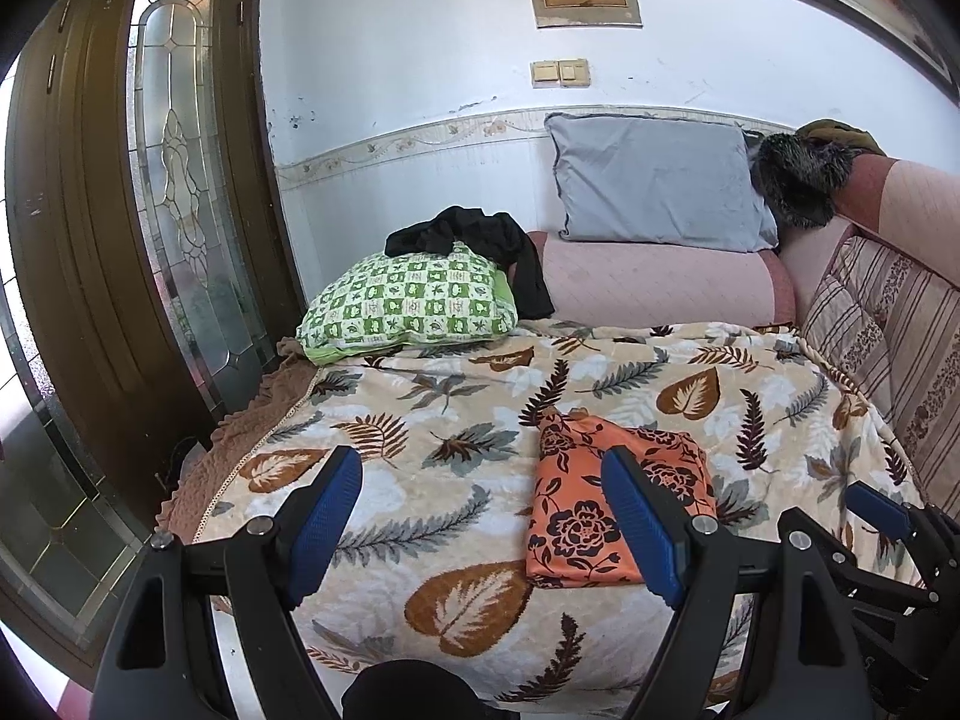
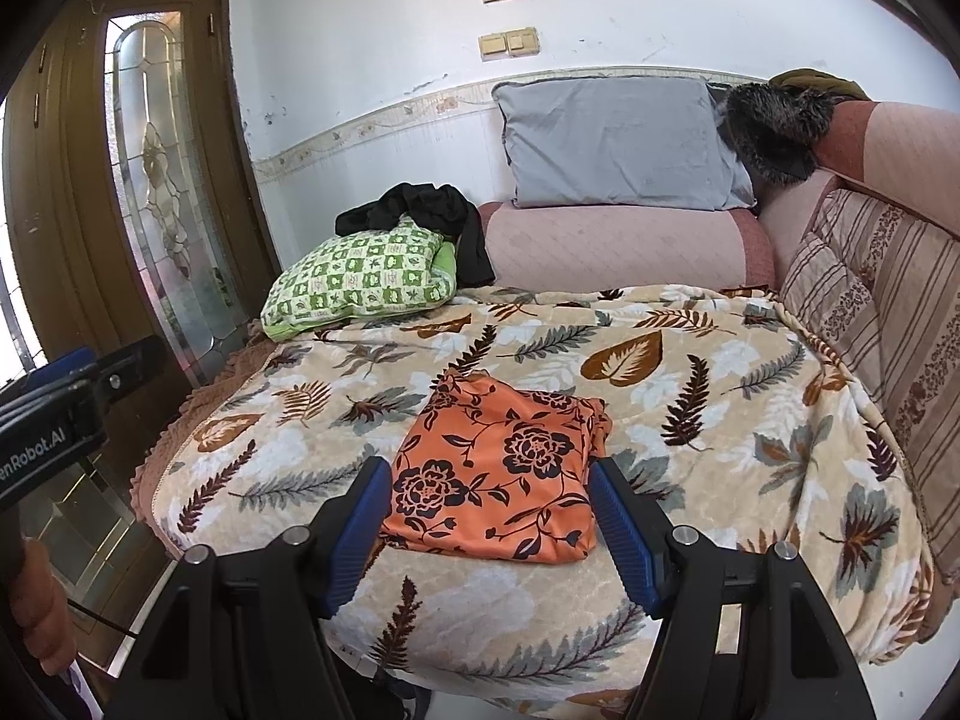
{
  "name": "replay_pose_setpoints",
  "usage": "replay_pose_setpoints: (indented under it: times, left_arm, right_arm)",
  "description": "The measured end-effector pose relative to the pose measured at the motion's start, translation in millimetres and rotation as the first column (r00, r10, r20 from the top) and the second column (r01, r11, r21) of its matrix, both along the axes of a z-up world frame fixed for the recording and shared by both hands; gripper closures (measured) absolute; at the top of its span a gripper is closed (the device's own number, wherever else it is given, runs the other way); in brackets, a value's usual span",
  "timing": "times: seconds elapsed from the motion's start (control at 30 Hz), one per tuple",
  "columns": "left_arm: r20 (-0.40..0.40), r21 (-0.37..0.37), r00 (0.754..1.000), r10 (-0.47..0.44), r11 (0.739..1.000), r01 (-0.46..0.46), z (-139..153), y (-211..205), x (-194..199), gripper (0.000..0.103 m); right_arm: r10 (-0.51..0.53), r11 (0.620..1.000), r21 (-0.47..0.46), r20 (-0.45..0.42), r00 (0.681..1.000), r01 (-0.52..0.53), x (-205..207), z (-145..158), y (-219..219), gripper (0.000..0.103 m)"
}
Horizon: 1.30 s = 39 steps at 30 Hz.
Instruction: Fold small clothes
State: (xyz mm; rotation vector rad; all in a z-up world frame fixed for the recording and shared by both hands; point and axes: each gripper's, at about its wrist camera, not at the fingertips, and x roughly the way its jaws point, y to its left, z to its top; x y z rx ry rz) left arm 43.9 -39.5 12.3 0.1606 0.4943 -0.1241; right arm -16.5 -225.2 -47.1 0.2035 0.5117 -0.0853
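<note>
An orange cloth with a dark flower print (image 2: 498, 474) is lying folded into a rough rectangle on a leaf-patterned blanket (image 2: 690, 396) that is covering the seat of a sofa. It is sitting toward the near edge of the blanket, flat, with one bunched corner pointing to the far side.

The right gripper (image 2: 487, 531) is hovering just in front of the cloth with its blue-padded fingers (image 2: 621, 531) standing wide apart. The cloth is showing in the gap between them, but the pads are not pressing on it; whether the tips are touching the fabric cannot be told. The left gripper (image 1: 491, 525) is hanging to the left of the cloth, its jaws likewise spread with nothing clamped. Its right finger (image 1: 641, 525) is overlapping the cloth's middle in the left wrist view, while its left finger is standing over bare blanket. The right gripper's blue tip (image 1: 877, 509) is peeking in at the right edge of that view, and the left gripper's black body (image 2: 54, 420) is showing at the left edge of the right wrist view, with part of a hand (image 2: 42, 606) below it.

At the far left of the blanket a green checked pillow (image 2: 360, 282) is resting, with a black garment (image 2: 432, 219) draped over its far side. A grey cushion (image 2: 618, 144) is leaning against the white wall (image 2: 372, 30) on the pink armrest (image 2: 612, 246). A striped cushion (image 2: 840, 294) is standing at the right against the sofa back. A dark furry item (image 2: 774, 120) is sitting on the top of the sofa's back. A brown door with a leaded glass panel (image 2: 156, 180) is standing at the left.
</note>
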Motion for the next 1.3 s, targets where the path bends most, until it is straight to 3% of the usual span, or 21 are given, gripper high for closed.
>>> replay_pose_setpoints:
  times: [1.1, 1.3]
  left_arm:
    - [-0.044, -0.005, 0.999, -0.016, 1.000, 0.016, -9, 1, 35, 0.021]
    - [-0.053, -0.054, 0.996, -0.066, 0.997, 0.063, -12, 1, 49, 0.021]
  right_arm:
    - [-0.022, 1.000, 0.001, -0.012, 1.000, 0.022, 38, 3, 1, 0.031]
    - [-0.018, 1.000, 0.007, -0.012, 1.000, 0.018, 51, 3, -2, 0.031]
